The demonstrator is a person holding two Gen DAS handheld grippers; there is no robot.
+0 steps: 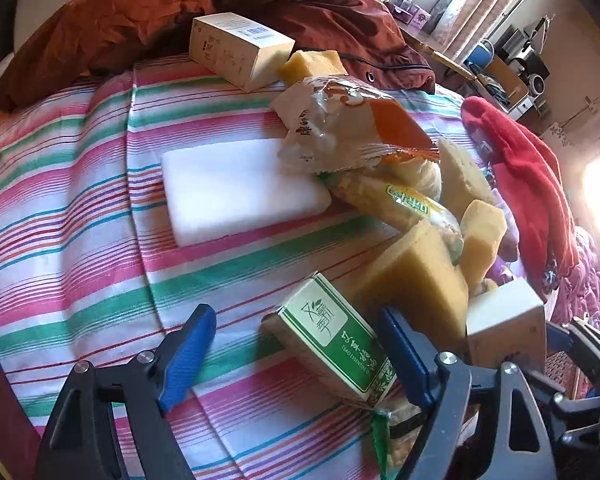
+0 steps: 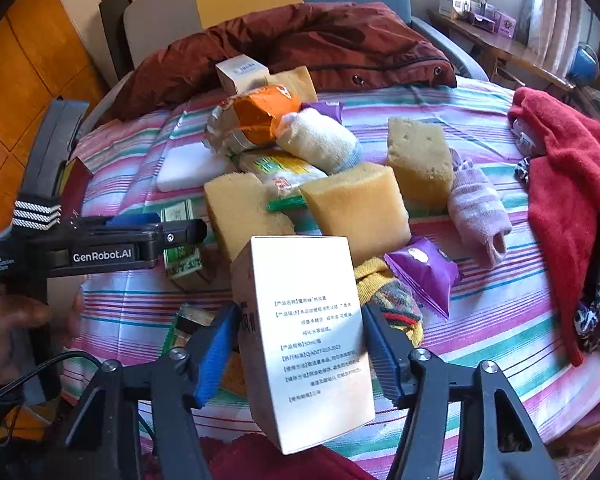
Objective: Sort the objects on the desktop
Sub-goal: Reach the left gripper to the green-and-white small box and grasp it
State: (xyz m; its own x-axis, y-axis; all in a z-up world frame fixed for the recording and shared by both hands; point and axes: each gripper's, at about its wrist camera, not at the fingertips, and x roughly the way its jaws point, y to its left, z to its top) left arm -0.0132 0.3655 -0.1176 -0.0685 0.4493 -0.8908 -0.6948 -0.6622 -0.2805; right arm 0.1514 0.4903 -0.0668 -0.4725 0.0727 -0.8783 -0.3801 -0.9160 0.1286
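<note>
While your right gripper (image 2: 296,354) clamped its blue pads on the sides of the tall white box (image 2: 306,344), holding it upright above the striped cloth (image 2: 500,320), your left gripper (image 1: 296,354) stood wide, pressing on nothing. A green tea box (image 1: 332,340) lay tilted between its fingers, closer to the right-hand finger (image 1: 404,360), with its far end against a yellow sponge (image 1: 416,280). The flat white foam block (image 1: 236,188) lay well ahead of that gripper, beside a crumpled snack bag (image 1: 340,124).
</note>
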